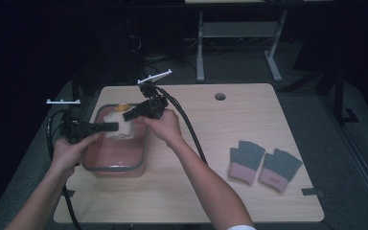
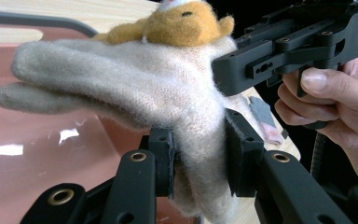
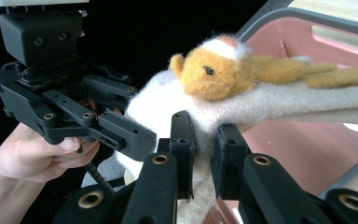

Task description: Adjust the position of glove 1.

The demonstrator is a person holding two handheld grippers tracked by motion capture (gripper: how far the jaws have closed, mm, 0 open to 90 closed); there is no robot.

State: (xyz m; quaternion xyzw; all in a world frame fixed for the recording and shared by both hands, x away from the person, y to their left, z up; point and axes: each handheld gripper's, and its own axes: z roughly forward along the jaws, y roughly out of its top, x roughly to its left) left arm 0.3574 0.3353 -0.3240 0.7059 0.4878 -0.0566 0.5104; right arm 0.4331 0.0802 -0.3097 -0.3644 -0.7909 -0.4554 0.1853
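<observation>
Both grippers grip one cream glove [image 1: 118, 128], which hangs in the air over the pink tub [image 1: 117, 168] at the table's [image 1: 206, 191] left end. The left gripper [image 1: 109, 127] comes in from the left and its jaws pinch the glove's cuff edge [image 2: 200, 154], the wool bulging between the pads. The right gripper [image 1: 130, 115] reaches from the other side and clamps the same cuff end [image 3: 204, 140]. The glove's fingers [image 2: 37, 79] stretch out level over the tub's inside, and a small orange plush figure [image 3: 214, 70] sits on the glove's back (sewn on or just lying there, I cannot tell). A pair of grey gloves [image 1: 263, 163] with pink cuffs lies flat well to the right, apart from the tub.
</observation>
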